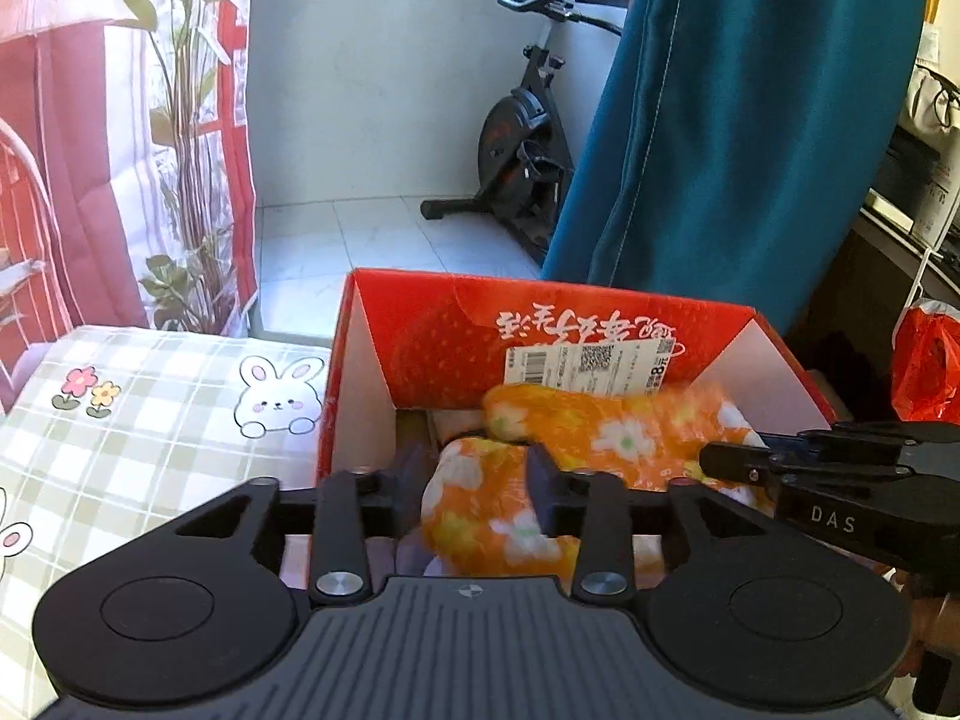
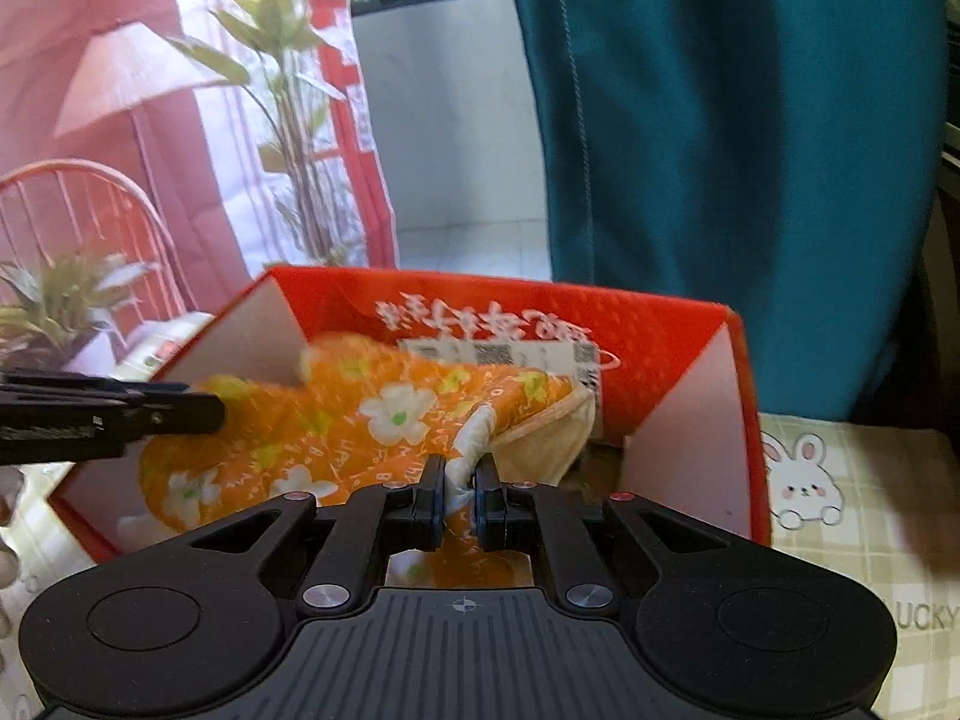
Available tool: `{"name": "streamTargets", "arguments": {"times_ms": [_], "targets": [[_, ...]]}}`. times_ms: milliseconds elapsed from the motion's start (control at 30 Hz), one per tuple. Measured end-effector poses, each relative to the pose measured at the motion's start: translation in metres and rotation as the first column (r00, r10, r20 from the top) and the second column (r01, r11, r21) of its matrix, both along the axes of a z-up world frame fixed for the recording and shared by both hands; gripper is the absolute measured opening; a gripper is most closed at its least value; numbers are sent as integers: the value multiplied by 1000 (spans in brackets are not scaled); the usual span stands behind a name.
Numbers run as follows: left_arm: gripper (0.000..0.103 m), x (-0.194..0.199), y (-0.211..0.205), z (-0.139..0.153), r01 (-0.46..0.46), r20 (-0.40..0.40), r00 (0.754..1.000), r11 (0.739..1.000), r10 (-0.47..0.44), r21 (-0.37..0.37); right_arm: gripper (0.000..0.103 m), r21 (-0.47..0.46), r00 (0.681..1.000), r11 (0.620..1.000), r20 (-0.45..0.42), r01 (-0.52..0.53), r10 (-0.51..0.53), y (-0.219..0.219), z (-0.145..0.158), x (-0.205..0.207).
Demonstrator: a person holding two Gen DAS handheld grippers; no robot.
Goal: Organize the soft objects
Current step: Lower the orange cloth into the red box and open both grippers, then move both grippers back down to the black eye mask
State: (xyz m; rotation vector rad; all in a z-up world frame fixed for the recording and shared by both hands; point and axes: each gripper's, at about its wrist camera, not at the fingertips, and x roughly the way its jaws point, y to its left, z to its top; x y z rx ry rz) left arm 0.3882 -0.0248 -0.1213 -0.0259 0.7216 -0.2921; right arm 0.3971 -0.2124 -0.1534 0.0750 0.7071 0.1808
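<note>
An orange floral cloth (image 1: 576, 438) hangs over the open red cardboard box (image 1: 450, 324), partly inside it. My left gripper (image 1: 477, 480) is shut on a bunched end of the cloth at the box's near left. My right gripper (image 2: 461, 495) is shut on a white-edged corner of the same cloth (image 2: 336, 420) at the near side of the box (image 2: 678, 330). The right gripper also shows in the left wrist view (image 1: 732, 465), coming in from the right. The left gripper shows in the right wrist view (image 2: 204, 414), at the left.
The box stands on a checked tablecloth with rabbit drawings (image 1: 150, 420). A teal curtain (image 1: 720, 120) hangs right behind the box. An exercise bike (image 1: 522, 150) stands on the tiled floor beyond. A red plastic bag (image 1: 924, 360) lies at the right.
</note>
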Motion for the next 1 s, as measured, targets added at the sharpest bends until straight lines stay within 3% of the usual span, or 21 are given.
{"name": "streamTargets", "arguments": {"times_ms": [167,233,300,433,600,700,833,1000], "targets": [[54,-9,1,8,6,19,1000,1000,-6,2,39,-77,999,997,15,31,-30,-1,3,-8],[59,-17,1,14,7,33,999,1000,-7,3,62,-99,999,994,28,48,-45,-2,8,-14],[63,-27,3,20,12,47,999,1000,-12,-3,68,-121,998,991,49,49,-43,-2,13,-24],[68,-49,7,31,30,69,997,1000,-30,-7,98,-144,996,989,88,41,-28,1,27,-46],[72,-85,16,39,38,69,997,999,-37,-6,102,-123,991,992,130,29,-13,1,42,-79],[85,-112,23,39,41,63,997,999,-41,-8,103,-77,989,997,148,21,-10,0,48,-104],[86,-153,34,27,43,36,998,999,-43,4,103,-35,982,999,188,27,-20,2,51,-145],[86,-196,47,-3,36,-62,997,999,-37,-17,103,-24,970,1000,244,-1,7,9,41,-202]]}}
